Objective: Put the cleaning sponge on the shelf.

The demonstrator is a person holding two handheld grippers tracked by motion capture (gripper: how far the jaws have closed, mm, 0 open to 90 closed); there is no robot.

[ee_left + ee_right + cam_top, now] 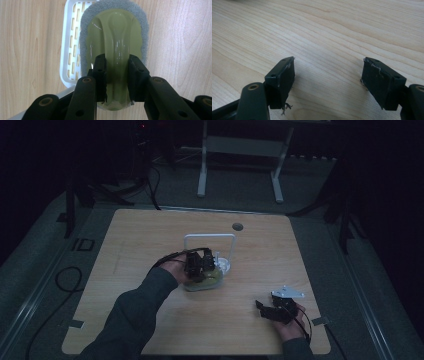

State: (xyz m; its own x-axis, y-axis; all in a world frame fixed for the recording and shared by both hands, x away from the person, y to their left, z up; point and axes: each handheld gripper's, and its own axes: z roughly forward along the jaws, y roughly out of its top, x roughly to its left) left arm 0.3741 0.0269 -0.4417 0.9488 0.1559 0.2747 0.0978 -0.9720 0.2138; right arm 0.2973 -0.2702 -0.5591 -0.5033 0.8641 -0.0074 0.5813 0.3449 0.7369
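A green plastic scrubber (115, 37) with a grey scouring pad (143, 27) under it lies partly over a white slotted tray (68, 50). My left gripper (117, 62) is shut on the scrubber's raised green grip, one pad pressed on each side. In the high view the left gripper (199, 262) points down at the scrubber (210, 280) near the table's middle, in front of a white wire frame (209, 236). My right gripper (265, 309) rests low at the front right. Its jaws stand wide apart over bare wood in the right gripper view (328, 66), with nothing between them.
The wooden table (150, 245) has a round cable hole (237, 226) near its far edge. A white stand's legs (202, 170) rise on the floor behind it. A black cable (65, 280) loops on the floor at the left. The room around is dark.
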